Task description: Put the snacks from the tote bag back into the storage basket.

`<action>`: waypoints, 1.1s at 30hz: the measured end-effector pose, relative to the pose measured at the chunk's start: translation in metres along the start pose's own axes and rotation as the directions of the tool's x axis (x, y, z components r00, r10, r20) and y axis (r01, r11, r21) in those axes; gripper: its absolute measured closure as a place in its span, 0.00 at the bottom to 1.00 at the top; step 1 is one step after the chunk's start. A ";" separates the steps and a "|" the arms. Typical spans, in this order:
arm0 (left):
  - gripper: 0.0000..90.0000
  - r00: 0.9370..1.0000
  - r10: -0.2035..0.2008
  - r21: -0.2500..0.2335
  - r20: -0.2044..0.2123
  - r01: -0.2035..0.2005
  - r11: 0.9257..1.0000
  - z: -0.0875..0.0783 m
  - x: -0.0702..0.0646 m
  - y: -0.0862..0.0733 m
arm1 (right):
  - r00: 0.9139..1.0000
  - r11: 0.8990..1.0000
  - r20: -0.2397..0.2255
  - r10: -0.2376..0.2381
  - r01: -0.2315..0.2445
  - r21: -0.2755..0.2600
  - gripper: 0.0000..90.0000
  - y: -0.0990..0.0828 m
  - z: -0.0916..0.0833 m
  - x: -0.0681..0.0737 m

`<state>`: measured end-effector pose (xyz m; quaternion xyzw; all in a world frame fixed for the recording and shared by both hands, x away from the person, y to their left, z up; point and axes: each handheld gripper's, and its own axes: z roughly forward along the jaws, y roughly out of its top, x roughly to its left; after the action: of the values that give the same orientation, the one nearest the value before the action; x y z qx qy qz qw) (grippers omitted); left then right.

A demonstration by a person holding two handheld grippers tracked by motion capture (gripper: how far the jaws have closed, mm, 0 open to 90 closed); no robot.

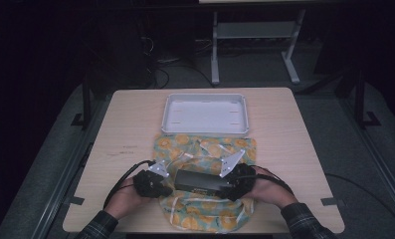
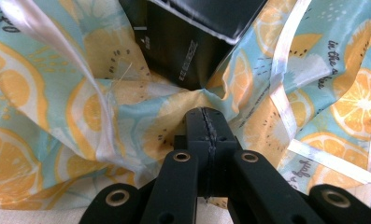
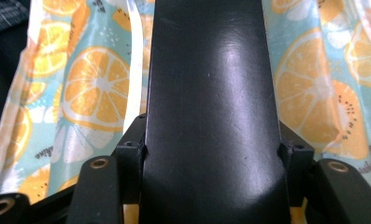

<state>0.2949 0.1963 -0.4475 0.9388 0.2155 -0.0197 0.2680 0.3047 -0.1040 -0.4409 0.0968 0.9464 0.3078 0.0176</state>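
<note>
Left gripper pinches the cloth, jaws together, just below the box. Right gripper clamps the box between its jaws, cloth beneath.

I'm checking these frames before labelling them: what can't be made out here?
- Black box: its far end, cut off by the top edge of the right gripper view.
- Box print: too small and dark, left gripper view.
- Cloth under the box: hidden, high view.
- White tray: its marks too small.
</note>
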 end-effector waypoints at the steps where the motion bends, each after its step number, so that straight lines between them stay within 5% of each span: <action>1: 1.00 1.000 0.000 0.000 0.000 0.000 1.000 0.000 0.000 0.000 | 1.000 1.000 0.000 0.000 0.000 -0.004 0.46 0.000 -0.001 0.000; 15: 1.00 1.000 0.011 0.006 -0.010 -0.011 1.000 0.000 -0.002 0.001 | 1.000 0.997 0.003 0.026 -0.025 -0.080 0.46 0.009 -0.019 -0.005; 33: 1.00 1.000 0.012 0.008 -0.013 -0.012 1.000 0.000 -0.002 0.001 | 0.998 0.992 0.046 0.051 -0.046 -0.115 0.46 0.019 -0.047 -0.015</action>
<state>0.2936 0.1944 -0.4468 0.9412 0.2115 -0.0130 0.2632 0.3180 -0.1189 -0.3915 0.1261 0.9238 0.3593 0.0388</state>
